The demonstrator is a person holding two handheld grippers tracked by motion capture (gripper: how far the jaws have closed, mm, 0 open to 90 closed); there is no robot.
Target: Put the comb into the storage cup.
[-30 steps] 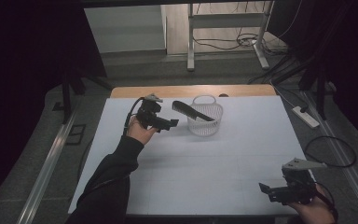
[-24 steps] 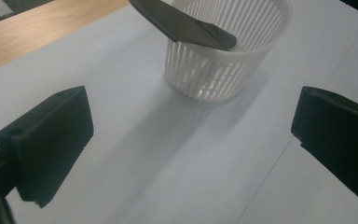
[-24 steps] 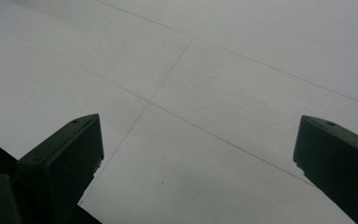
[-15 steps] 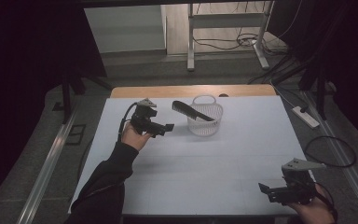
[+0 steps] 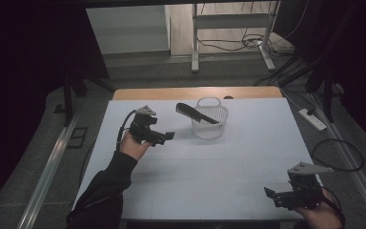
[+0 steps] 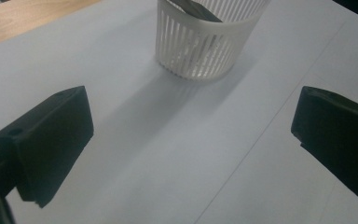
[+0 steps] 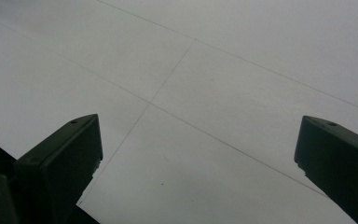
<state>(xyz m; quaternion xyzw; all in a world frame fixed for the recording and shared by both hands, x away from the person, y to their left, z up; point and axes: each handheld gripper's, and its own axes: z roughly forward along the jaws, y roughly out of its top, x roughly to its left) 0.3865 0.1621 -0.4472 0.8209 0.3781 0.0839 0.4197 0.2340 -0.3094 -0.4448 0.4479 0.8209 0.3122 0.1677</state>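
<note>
Left claw (image 5: pixel 164 137) held up over the left half of the bench, jaws wide apart, nothing between them. Left hand (image 5: pixel 133 144) grips it from below, palm side up; dark-sleeved forearm (image 5: pixel 107 186) runs in from bottom edge, angled up and right. Grey three-cornered plate on top, cable looping off its left side. Right claw (image 5: pixel 272 195) low at near right corner of bench, jaws pointing left, spread wide, empty. Right hand (image 5: pixel 320 215) barely in at bottom edge. Both gripper views show own black jaws far apart.
</note>
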